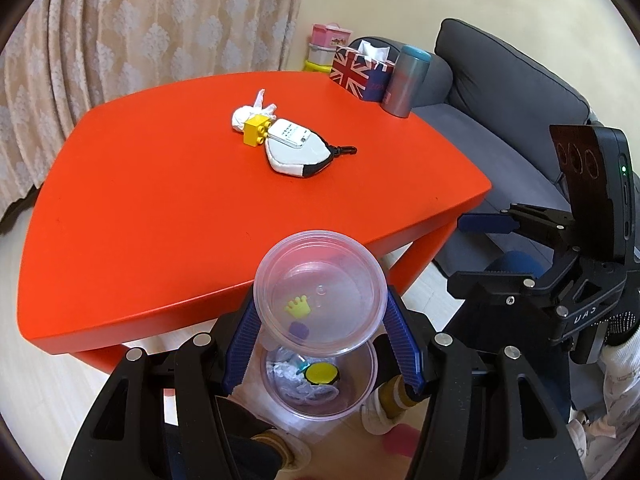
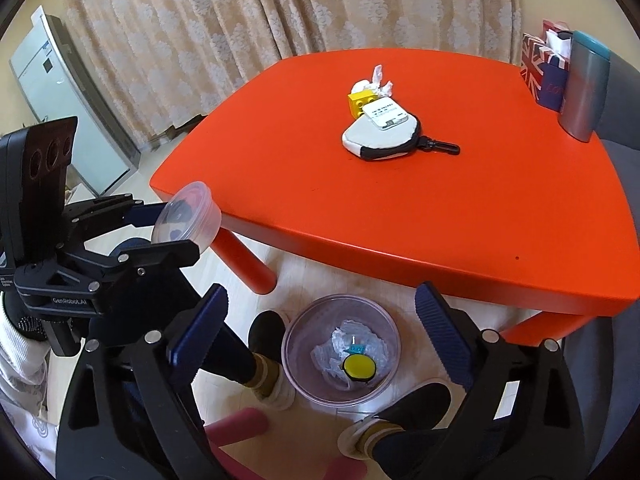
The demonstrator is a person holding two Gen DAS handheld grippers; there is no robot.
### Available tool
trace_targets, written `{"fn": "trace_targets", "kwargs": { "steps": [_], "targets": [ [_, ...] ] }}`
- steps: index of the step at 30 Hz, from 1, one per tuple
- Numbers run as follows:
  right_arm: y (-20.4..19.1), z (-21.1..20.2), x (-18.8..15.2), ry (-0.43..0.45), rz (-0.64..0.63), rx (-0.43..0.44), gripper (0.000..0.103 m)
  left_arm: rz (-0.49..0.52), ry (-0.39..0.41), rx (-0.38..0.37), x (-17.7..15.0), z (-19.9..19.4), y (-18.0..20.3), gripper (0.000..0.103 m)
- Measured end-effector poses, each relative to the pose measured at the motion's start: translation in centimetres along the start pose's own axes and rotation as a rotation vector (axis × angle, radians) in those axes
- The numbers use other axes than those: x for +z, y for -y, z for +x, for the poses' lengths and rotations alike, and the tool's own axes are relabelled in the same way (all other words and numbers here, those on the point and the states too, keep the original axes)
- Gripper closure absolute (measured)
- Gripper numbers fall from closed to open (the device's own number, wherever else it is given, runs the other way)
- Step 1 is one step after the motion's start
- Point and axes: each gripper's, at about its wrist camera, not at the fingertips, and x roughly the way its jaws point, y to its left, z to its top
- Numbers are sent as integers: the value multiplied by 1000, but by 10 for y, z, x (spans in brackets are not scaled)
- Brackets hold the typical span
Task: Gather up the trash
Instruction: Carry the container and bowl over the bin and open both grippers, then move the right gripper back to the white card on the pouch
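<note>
My left gripper (image 1: 320, 340) is shut on a clear plastic cup (image 1: 320, 292), held tilted off the red table's front edge, above a clear bin (image 1: 320, 384) on the floor; the cup also shows in the right wrist view (image 2: 190, 214). A small yellow crown shape and a purple bit lie in the cup. The bin (image 2: 341, 354) holds crumpled wrappers and a yellow-topped round object. My right gripper (image 2: 320, 320) is open and empty above the bin. On the table (image 1: 160, 200) lie a crumpled white tissue (image 1: 250, 114), a yellow toy brick (image 1: 256, 130) and a white pouch (image 1: 298, 152).
A Union Jack tissue box (image 1: 360, 70) and a grey-teal tumbler (image 1: 404, 80) stand at the table's far corner. A grey sofa (image 1: 500, 92) is to the right. Curtains hang behind. The person's feet (image 2: 272, 380) flank the bin. A white appliance (image 2: 60, 92) stands left.
</note>
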Motion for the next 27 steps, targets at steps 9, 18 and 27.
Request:
{"fn": "trace_targets", "kwargs": {
  "steps": [9, 18, 27],
  "targets": [
    [1, -8, -2, 19, 5, -21, 9, 8, -7, -3, -1, 5, 5, 44],
    [8, -18, -4, 44, 19, -39, 9, 25, -24, -22, -2, 14, 16, 44],
    [18, -23, -5, 55, 44, -58, 9, 19, 8, -43, 0, 14, 19, 11]
  ]
}}
